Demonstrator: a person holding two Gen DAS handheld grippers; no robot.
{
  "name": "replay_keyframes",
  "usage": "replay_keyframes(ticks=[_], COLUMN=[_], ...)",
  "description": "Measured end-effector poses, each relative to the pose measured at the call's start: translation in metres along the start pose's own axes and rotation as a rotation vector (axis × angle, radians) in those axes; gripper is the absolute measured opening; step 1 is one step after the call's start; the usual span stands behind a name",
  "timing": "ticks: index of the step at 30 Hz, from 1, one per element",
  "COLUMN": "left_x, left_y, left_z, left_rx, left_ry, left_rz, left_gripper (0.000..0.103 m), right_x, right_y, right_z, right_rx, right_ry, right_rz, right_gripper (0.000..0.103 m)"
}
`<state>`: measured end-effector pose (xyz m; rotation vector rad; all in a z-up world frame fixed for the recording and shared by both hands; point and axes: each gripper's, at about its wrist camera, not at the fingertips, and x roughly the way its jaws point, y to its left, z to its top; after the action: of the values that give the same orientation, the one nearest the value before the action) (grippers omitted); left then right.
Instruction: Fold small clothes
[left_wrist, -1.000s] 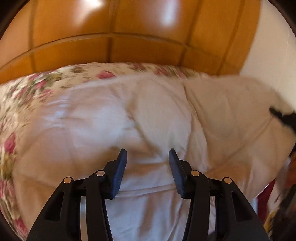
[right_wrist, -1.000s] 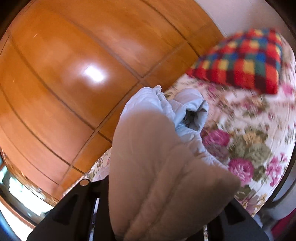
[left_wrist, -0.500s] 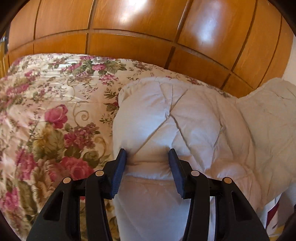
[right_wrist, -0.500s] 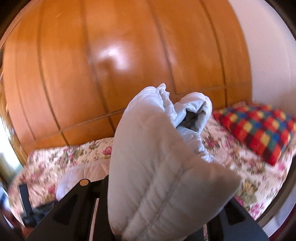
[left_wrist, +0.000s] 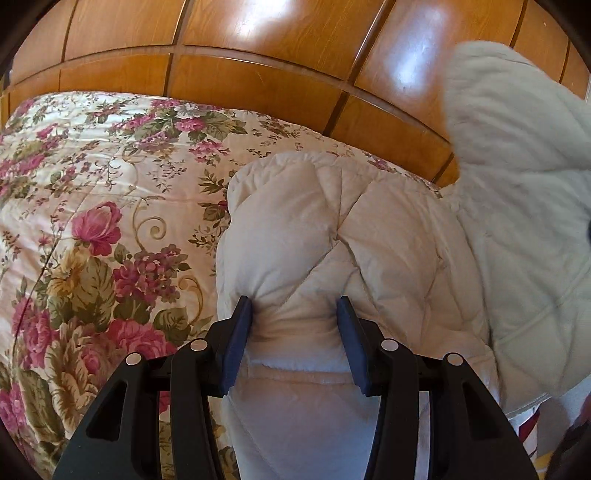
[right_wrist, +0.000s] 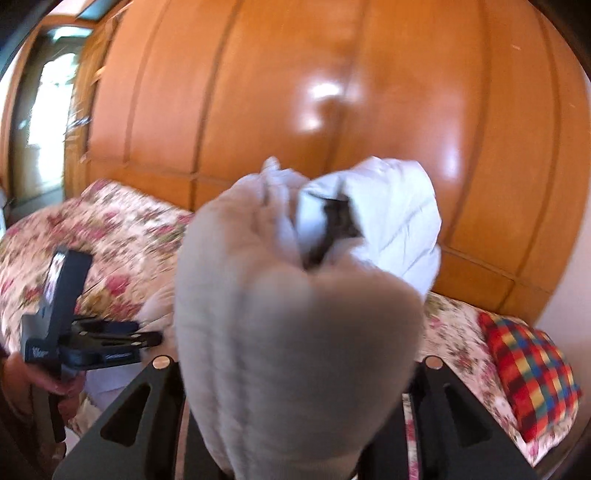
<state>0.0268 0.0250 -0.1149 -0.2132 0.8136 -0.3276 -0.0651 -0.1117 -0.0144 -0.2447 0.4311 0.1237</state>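
A white padded garment lies on the flowered bedspread. My left gripper is shut on a bunched fold at its near end, and the cloth dimples at both pads. Another part of the garment rises at the right in the left wrist view. In the right wrist view that lifted part fills the space between the arms of my right gripper and hides its fingertips. The right jaws are opening with the cloth still standing between them. The left gripper shows low at the left, held by a hand.
Glossy wooden panelling rises right behind the bed. A red, blue and yellow checked pillow lies on the bedspread at the right. A bright doorway or window is at the far left.
The right gripper has rolled level and swung left with the garment, so the left gripper has come into its view. The lifted cloth has risen at the right of the left view.
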Motion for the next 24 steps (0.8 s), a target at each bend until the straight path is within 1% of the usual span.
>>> replay_keyframes(ticks=[3, 5, 7, 8, 9, 11, 13, 15, 16, 17, 18, 19, 20, 21, 22, 23, 24], left_x=[-0.007, -0.015, -0.026, -0.03, -0.037, -0.048, -0.055, -0.058, -0.06, -0.061, -0.06, -0.059, -0.058, -0.058, -0.056, -0.054, -0.051], left_y=[0.01, 0.021, 0.04, 0.047, 0.059, 0.076, 0.084, 0.082, 0.078, 0.075, 0.069, 0.063, 0.058, 0.051, 0.044, 0.04, 0.032], left_z=[0.002, 0.003, 0.004, 0.004, 0.003, 0.002, 0.004, 0.008, 0.012, 0.014, 0.018, 0.022, 0.025, 0.03, 0.036, 0.039, 0.046], left_rx=[-0.048, -0.101, -0.194, -0.229, -0.286, -0.364, -0.394, -0.383, -0.359, -0.344, -0.315, -0.291, -0.268, -0.241, -0.21, -0.195, -0.162], left_ry=[0.002, -0.008, -0.022, -0.028, -0.043, -0.071, -0.078, -0.07, -0.063, -0.058, -0.045, -0.035, -0.027, -0.02, -0.007, 0.0, 0.01], left_rz=[-0.051, -0.106, -0.189, -0.218, -0.26, -0.303, -0.342, -0.373, -0.386, -0.394, -0.406, -0.41, -0.416, -0.423, -0.417, -0.405, -0.372], left_gripper=[0.046, 0.046, 0.046, 0.046, 0.046, 0.046, 0.046, 0.046, 0.046, 0.049, 0.058, 0.062, 0.063, 0.064, 0.068, 0.07, 0.07], right_x=[0.015, 0.025, 0.032, 0.037, 0.039, 0.043, 0.047, 0.051, 0.053, 0.055, 0.054, 0.056, 0.056, 0.058, 0.058, 0.059, 0.059], right_y=[0.025, 0.042, 0.056, 0.064, 0.069, 0.081, 0.09, 0.099, 0.101, 0.104, 0.105, 0.107, 0.108, 0.109, 0.109, 0.109, 0.109], right_z=[-0.002, -0.007, -0.01, -0.013, -0.014, -0.02, -0.029, -0.036, -0.039, -0.042, -0.045, -0.048, -0.05, -0.051, -0.053, -0.054, -0.057], right_rx=[-0.055, -0.103, -0.154, -0.189, -0.215, -0.275, -0.326, -0.362, -0.377, -0.4, -0.415, -0.429, -0.435, -0.439, -0.445, -0.449, -0.456], right_ry=[0.034, 0.056, 0.073, 0.08, 0.085, 0.092, 0.103, 0.113, 0.117, 0.124, 0.127, 0.131, 0.135, 0.135, 0.134, 0.135, 0.135], right_rz=[0.05, 0.083, 0.109, 0.121, 0.129, 0.145, 0.168, 0.194, 0.205, 0.218, 0.221, 0.23, 0.245, 0.255, 0.269, 0.278, 0.291], right_gripper=[0.028, 0.029, 0.03, 0.03, 0.031, 0.034, 0.038, 0.048, 0.05, 0.054, 0.056, 0.058, 0.062, 0.063, 0.063, 0.064, 0.064])
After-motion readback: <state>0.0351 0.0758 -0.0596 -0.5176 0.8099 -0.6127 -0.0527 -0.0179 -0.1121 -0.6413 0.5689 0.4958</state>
